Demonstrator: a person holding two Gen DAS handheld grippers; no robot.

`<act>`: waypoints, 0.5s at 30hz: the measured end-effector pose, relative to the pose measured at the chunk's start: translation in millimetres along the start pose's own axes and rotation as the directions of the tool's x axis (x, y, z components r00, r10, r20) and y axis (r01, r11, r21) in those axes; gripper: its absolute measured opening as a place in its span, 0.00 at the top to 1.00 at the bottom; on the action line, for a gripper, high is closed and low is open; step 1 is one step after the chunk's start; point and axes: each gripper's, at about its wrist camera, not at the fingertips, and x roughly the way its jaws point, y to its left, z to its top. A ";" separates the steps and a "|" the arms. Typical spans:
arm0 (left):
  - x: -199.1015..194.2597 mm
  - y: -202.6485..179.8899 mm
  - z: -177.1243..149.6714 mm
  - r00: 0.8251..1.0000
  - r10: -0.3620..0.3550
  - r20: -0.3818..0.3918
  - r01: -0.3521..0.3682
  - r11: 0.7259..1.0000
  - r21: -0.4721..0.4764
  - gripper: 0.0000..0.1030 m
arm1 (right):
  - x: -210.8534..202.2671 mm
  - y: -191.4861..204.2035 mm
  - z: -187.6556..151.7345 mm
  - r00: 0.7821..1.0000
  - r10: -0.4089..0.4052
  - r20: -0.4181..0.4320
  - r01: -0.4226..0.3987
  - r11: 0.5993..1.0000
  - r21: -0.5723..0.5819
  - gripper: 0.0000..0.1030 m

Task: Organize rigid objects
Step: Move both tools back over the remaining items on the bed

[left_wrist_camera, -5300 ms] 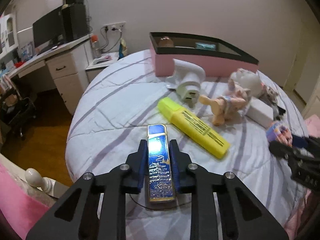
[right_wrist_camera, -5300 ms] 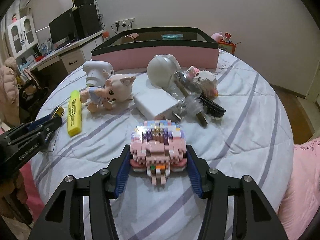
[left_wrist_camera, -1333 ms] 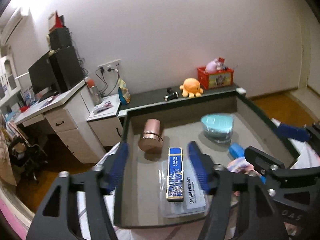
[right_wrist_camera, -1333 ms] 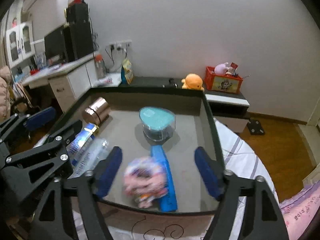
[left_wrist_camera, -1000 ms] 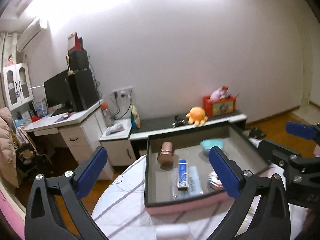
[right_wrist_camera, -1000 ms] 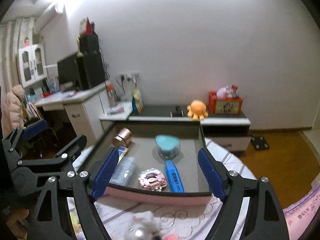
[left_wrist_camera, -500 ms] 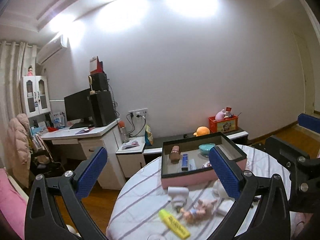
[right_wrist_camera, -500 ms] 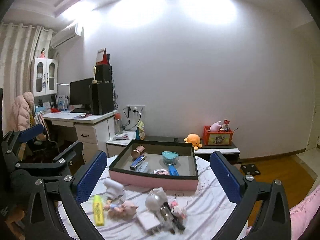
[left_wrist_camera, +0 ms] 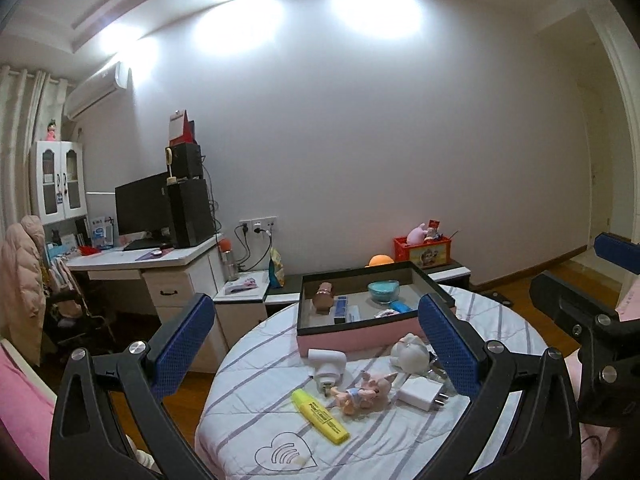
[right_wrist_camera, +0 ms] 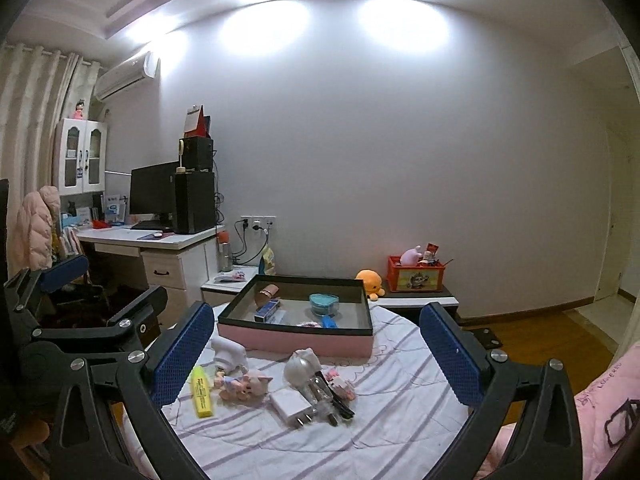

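Observation:
A pink box with a dark rim (left_wrist_camera: 360, 334) (right_wrist_camera: 296, 342) stands at the far side of the round striped table (left_wrist_camera: 280, 436) (right_wrist_camera: 400, 408). Inside lie a copper tin (left_wrist_camera: 323, 300), a blue lighter (left_wrist_camera: 341, 309) (right_wrist_camera: 267, 309), a teal dish (left_wrist_camera: 383, 292) (right_wrist_camera: 323, 305) and a pink block figure (left_wrist_camera: 386, 313). In front of the box lie a yellow highlighter (left_wrist_camera: 319, 416) (right_wrist_camera: 202, 396), a pig doll (left_wrist_camera: 362, 392) (right_wrist_camera: 242, 386), a white plug (left_wrist_camera: 326, 364), a white charger (left_wrist_camera: 420, 394) (right_wrist_camera: 294, 404) and a white bulb-shaped item (right_wrist_camera: 300, 368). My left gripper (left_wrist_camera: 316, 348) and right gripper (right_wrist_camera: 316, 356) are both open, empty and well back from the table.
A white desk (left_wrist_camera: 160, 268) with a monitor and speaker stands at the left, with a small side cabinet (left_wrist_camera: 240, 300) beside it. A low shelf behind the table bears an orange plush (right_wrist_camera: 370, 280) and a red crate (right_wrist_camera: 416, 278). Pink bedding (right_wrist_camera: 608, 412) lies at the right.
Both grippers let go of the lighter and the block figure inside the box, opened wide, and pulled back and up from the box. The whole table now shows.

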 end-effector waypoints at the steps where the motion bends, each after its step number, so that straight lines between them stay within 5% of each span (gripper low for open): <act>1: -0.3 -0.6 -0.6 1.000 -0.002 -0.004 0.002 1.000 0.000 0.00 | -2.0 -0.4 -0.8 1.000 -0.001 0.001 0.001 1.000 0.002 0.00; 9: 2.5 1.4 -14.5 0.998 -0.029 -0.053 0.029 1.000 -0.007 0.00 | -1.0 1.2 -9.2 0.999 0.006 -0.031 -0.006 1.000 0.005 0.00; 15: 21.9 5.3 -45.6 0.985 -0.064 -0.159 0.060 0.998 -0.027 0.00 | 15.5 0.9 -28.7 0.995 0.021 -0.095 -0.020 1.000 0.012 0.00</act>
